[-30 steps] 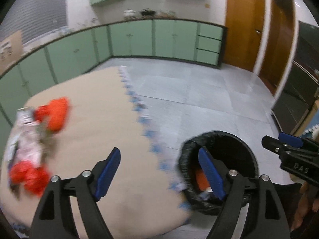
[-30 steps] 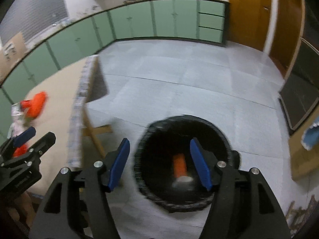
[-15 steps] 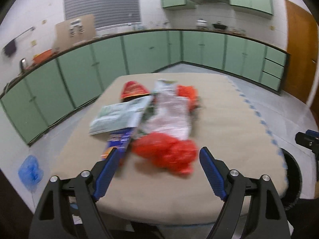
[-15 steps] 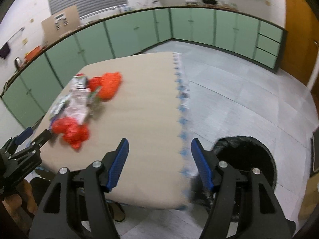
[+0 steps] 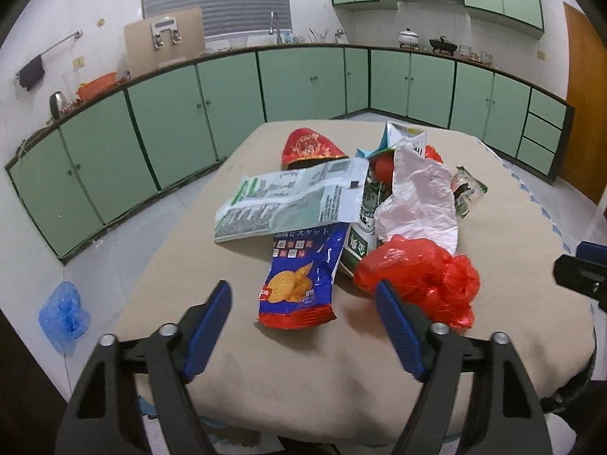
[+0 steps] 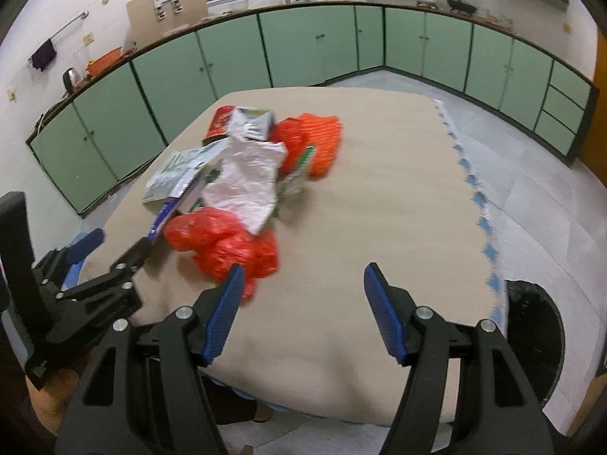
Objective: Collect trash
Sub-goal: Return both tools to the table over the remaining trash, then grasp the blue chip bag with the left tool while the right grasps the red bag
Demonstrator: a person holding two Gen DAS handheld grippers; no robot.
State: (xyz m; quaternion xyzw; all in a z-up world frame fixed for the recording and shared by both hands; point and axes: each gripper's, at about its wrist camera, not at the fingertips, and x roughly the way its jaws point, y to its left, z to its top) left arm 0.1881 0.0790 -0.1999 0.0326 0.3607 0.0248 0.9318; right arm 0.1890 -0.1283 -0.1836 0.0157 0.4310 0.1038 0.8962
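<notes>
Left gripper (image 5: 303, 326), jaws just closing in somewhat yet wide and empty, hangs near the blue chip bag (image 5: 299, 280) in the trash pile on the table (image 5: 341, 371); right gripper (image 6: 299, 311) wide, empty, over bare tabletop, bin (image 6: 538, 337) at right.

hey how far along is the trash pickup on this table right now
Done: nothing these views confirm; the bin's inside is dark. In hand: nothing. The left claw, whose jaws have just been closing, stands open before the chip bag; the right claw is open near the red bag. Left: the whole pile, including the white bag, green wrapper and carton.
</notes>
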